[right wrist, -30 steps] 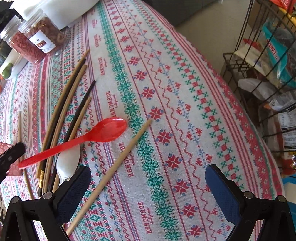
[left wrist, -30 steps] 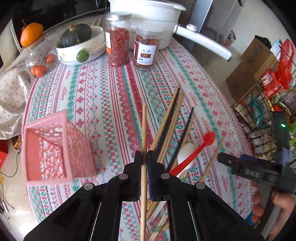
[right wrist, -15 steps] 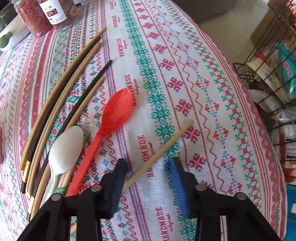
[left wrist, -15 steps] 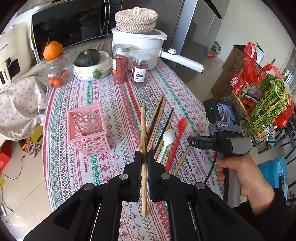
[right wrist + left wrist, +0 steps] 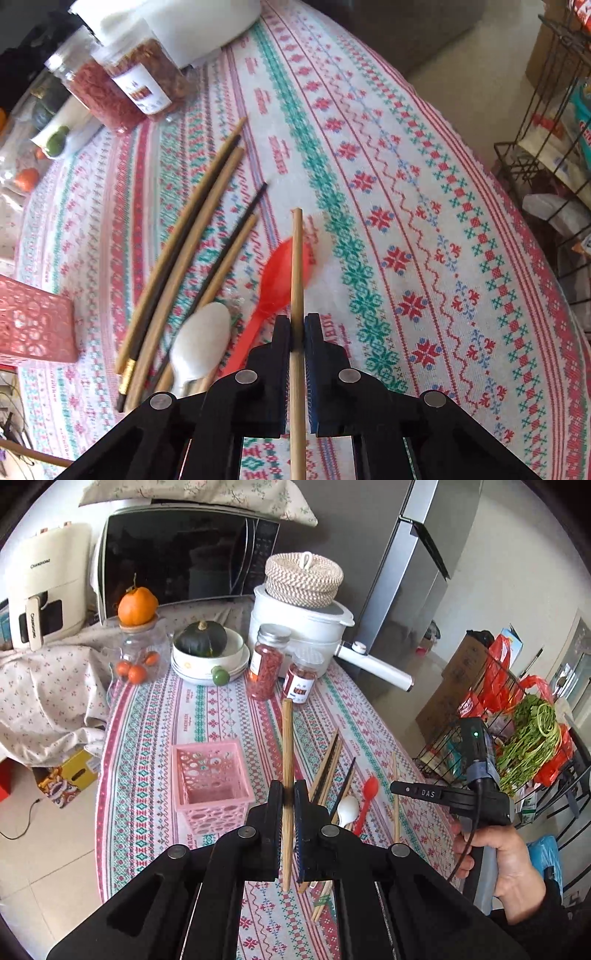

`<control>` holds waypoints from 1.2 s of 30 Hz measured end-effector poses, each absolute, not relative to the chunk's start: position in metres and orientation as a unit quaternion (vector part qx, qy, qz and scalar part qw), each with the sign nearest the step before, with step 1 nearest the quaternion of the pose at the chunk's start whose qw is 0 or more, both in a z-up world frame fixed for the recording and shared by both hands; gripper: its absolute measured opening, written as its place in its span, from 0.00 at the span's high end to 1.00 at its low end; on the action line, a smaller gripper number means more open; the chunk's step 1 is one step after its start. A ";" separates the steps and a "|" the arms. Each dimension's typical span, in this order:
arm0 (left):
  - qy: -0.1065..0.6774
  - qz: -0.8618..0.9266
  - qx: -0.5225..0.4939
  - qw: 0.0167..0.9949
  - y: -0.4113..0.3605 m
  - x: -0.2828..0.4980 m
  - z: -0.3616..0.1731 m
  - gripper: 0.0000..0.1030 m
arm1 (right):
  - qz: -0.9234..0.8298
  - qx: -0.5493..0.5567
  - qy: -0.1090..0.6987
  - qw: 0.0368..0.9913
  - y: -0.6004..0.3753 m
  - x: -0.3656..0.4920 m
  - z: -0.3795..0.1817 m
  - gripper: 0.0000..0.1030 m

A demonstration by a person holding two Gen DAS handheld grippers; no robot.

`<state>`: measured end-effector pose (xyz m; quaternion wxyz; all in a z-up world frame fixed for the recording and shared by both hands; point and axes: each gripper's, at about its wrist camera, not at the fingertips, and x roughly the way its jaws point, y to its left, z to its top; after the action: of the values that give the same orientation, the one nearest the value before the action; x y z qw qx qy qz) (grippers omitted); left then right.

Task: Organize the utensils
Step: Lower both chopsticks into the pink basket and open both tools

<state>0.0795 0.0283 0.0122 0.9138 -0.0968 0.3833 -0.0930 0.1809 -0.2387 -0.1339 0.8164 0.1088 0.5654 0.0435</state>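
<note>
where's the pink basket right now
In the left wrist view the pink perforated plastic basket stands upright on the patterned tablecloth, left of the left gripper and its clamped wooden chopstick.

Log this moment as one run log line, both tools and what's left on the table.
left tool: shut on wooden chopstick | right tool: shut on bamboo chopstick | pink basket: nothing inside | table: red spoon, white spoon, loose chopsticks

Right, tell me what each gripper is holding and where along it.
The left gripper clamps a light wooden chopstick below its middle, toward the lower end. The right gripper clamps another wooden chopstick; its near end runs out of frame.
</note>
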 end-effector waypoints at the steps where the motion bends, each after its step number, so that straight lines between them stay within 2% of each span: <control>1: 0.375 -0.092 -0.096 0.917 0.030 0.079 0.017 0.95 | 0.054 0.111 0.554 0.823 -0.237 0.179 -0.125 0.94; 14: 0.258 -0.030 -0.101 0.960 0.062 0.064 0.086 0.95 | 0.183 0.118 0.360 0.907 -0.166 0.120 0.004 0.94; 22: 0.234 0.022 -0.097 0.967 0.086 0.081 0.078 0.95 | 0.214 0.116 0.223 0.944 -0.128 0.091 0.062 0.94; 27: 0.260 0.019 -0.082 0.962 0.084 0.102 0.052 0.94 | 0.242 0.122 0.183 0.945 -0.102 0.092 0.069 0.94; 36: 0.308 0.016 -0.073 0.948 0.083 0.125 0.016 0.94 | 0.246 0.127 0.170 0.946 -0.068 0.115 0.044 0.94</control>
<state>0.1254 0.0831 0.0162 0.9485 -0.0732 0.3078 0.0155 0.1152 -0.0681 0.0443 0.9456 0.1270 0.1700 0.2465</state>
